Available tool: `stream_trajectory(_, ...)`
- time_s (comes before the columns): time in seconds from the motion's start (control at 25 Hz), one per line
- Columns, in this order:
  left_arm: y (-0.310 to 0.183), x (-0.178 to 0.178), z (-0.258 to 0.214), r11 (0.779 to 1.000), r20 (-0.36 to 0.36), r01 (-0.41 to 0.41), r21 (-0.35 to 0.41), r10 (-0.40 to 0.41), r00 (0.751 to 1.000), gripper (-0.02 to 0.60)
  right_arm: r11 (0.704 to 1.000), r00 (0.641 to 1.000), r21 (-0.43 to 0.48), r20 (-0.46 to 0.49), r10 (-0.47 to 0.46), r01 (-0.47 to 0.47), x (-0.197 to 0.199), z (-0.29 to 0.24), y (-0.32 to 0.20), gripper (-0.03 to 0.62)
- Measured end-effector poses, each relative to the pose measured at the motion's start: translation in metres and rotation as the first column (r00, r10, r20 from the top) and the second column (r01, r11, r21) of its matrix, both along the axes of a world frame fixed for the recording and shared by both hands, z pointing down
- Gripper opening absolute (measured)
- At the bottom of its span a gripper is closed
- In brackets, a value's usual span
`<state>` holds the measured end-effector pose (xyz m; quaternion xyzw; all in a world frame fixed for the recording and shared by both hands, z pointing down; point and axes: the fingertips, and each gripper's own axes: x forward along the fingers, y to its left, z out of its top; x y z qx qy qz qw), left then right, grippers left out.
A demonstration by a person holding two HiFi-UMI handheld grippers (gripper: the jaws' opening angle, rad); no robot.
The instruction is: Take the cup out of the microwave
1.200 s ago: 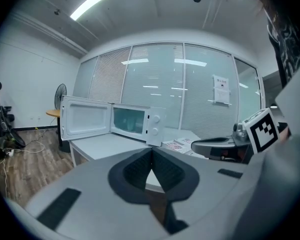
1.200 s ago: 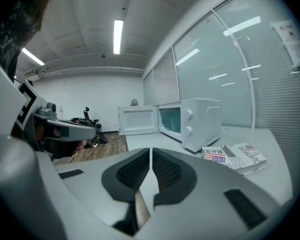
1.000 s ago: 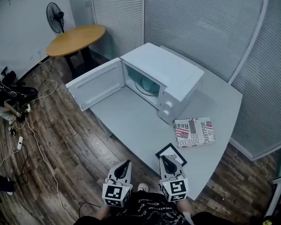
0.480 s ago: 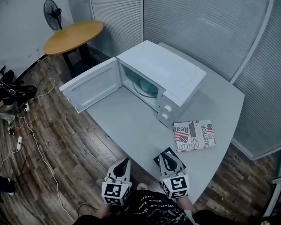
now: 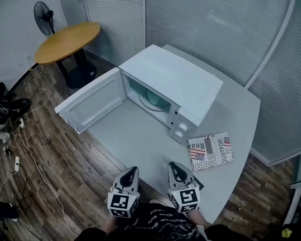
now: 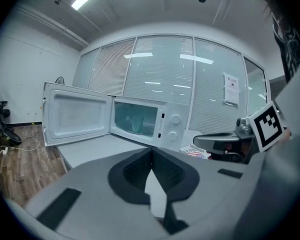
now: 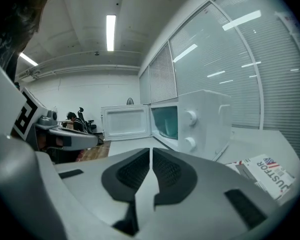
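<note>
Left gripper (image 5: 132, 171), right gripper (image 5: 173, 168) grey; black ribbed pads (image 6: 134, 171); black-white marker cubes (image 5: 121, 205); black shirt (image 5: 160, 226).

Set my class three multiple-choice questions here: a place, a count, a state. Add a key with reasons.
1. Where does the printed box lie?
A. on top of the microwave
B. inside it
C. on the grey table beside it

2. How many knobs does the microwave's front carry?
A. two
B. one
C. four

3. How is its door?
A. shut
B. swung wide open
C. open a crack

Key: 1 C, it rests on the table by the knob end; 2 A, two round knobs, one above the other; 3 B, it stands swung out.
</note>
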<state>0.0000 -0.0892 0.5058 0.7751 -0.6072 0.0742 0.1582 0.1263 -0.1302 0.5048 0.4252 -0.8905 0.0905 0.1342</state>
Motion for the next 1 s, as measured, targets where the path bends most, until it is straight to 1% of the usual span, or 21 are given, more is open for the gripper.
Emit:
stream_trajectory(0.2, -0.031, -0.020, 0.002, 0.999, -0.003, -0.038, -0.002, 0.038, 0.999, 0.008, 0.999, 0.999, -0.009, 0.009, 0.042, -0.042, -0.021, -0.002, -0.028, 0.006)
stream_trajectory(0.4, -0.063, -0.043, 0.005, 0.998, -0.007, -0.066, 0.008, 0.066, 0.998, 0.006, 0.997, 0.997, 0.009, 0.004, 0.073, -0.073, -0.043, -0.006, -0.056, 0.006)
stream_trajectory(0.56, -0.088, -0.058, 0.004, 0.994, 0.005, -0.111, 0.017, 0.111, 0.994, 0.008, 0.994, 0.994, 0.016, 0.001, 0.107, -0.107, -0.057, -0.006, -0.077, 0.008)
stream_trajectory(0.68, -0.101, -0.074, 0.007, 0.993, 0.000, -0.116, 0.015, 0.116, 0.993, 0.006, 0.992, 0.992, 0.009, 0.004, 0.123, -0.123, -0.071, -0.005, -0.094, 0.013)
stream_trajectory(0.72, -0.105, -0.079, 0.007, 0.993, -0.002, -0.118, 0.014, 0.118, 0.993, 0.008, 0.992, 0.992, 0.004, 0.008, 0.123, -0.123, -0.076, -0.004, -0.100, 0.028)
stream_trajectory(0.84, -0.116, -0.092, 0.008, 0.991, -0.001, -0.137, 0.012, 0.137, 0.991, 0.006, 0.991, 0.990, 0.004, 0.030, 0.137, -0.137, -0.090, -0.008, -0.118, 0.118)
stream_trajectory(1.0, -0.127, -0.109, 0.012, 0.988, -0.001, -0.156, 0.001, 0.156, 0.988, 0.008, 0.985, 0.982, -0.001, 0.074, 0.172, -0.172, -0.103, -0.014, -0.143, 0.197)
